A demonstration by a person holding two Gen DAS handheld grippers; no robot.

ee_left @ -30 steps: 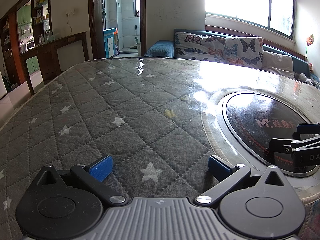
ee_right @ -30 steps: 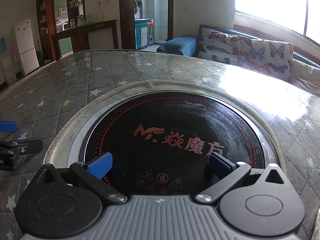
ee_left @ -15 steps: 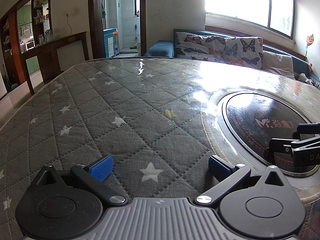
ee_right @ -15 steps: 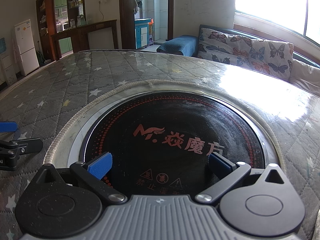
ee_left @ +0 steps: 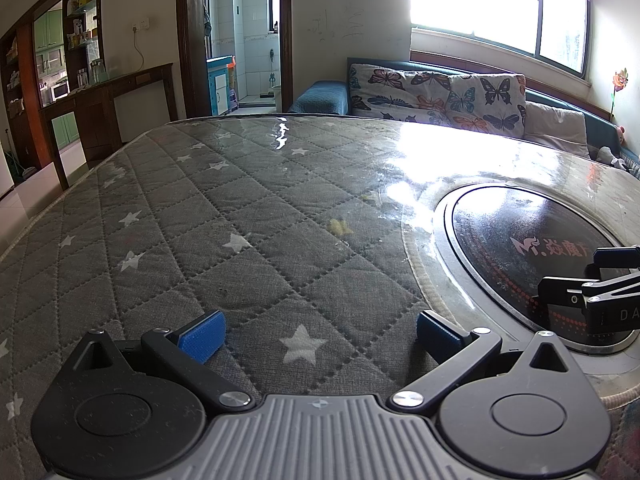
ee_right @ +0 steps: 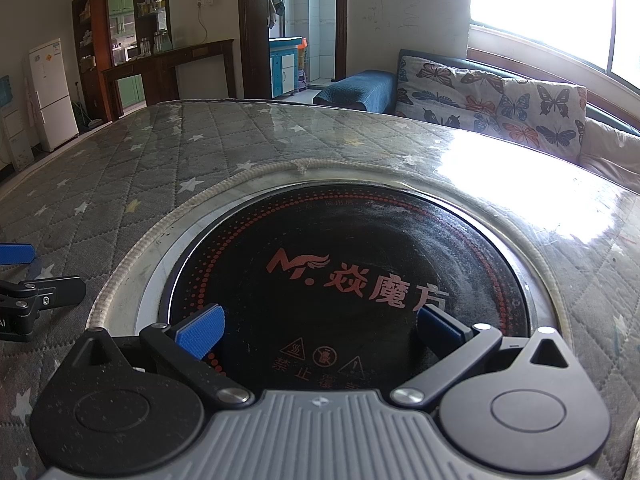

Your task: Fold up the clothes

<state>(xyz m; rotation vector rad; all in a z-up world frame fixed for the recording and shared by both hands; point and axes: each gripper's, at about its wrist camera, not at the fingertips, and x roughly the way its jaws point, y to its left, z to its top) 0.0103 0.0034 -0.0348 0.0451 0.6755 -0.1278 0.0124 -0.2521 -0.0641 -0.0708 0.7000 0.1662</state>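
Observation:
No garment shows in either view. My left gripper point(ee_left: 320, 334) is open and empty, low over the grey quilted star-pattern table cover point(ee_left: 240, 248). My right gripper point(ee_right: 320, 330) is open and empty, low over the round black induction cooktop point(ee_right: 340, 272) set into the table. The right gripper's fingers show at the right edge of the left wrist view point(ee_left: 592, 292). The left gripper's fingers show at the left edge of the right wrist view point(ee_right: 36, 292).
The cooktop point(ee_left: 532, 264) lies right of the left gripper. A sofa with butterfly cushions point(ee_left: 436, 96) stands beyond the table's far edge under a bright window. A dark wooden counter point(ee_left: 104, 108) and doorway are at the back left; a white fridge point(ee_right: 50, 92) is far left.

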